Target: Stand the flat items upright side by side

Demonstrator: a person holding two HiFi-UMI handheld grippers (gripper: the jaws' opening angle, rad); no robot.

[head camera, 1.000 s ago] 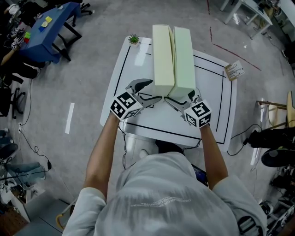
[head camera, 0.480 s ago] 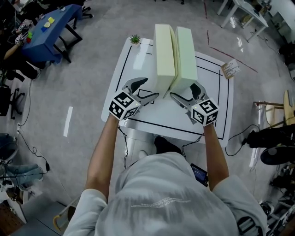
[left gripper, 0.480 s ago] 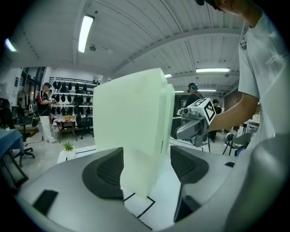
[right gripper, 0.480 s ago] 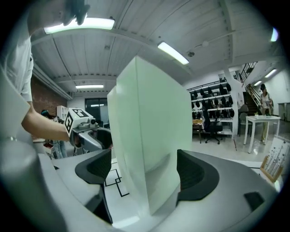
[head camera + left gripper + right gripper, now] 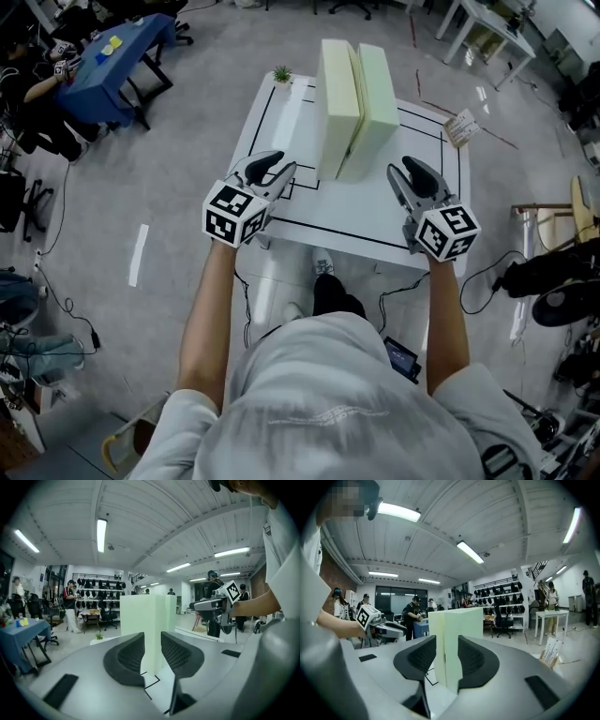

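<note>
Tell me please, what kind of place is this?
Probably a robotics lab or workshop: a white table marked with black lines, a blue table with coloured blocks, cables on the grey floor.

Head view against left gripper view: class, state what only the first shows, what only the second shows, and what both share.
Only the head view: the paper card beside the white table's right edge and the white strip on the floor. Only the left gripper view: the ceiling lights and a wall rack of dark hats. Both: two foam blocks upright side by side, the small potted plant and a blue table.
</note>
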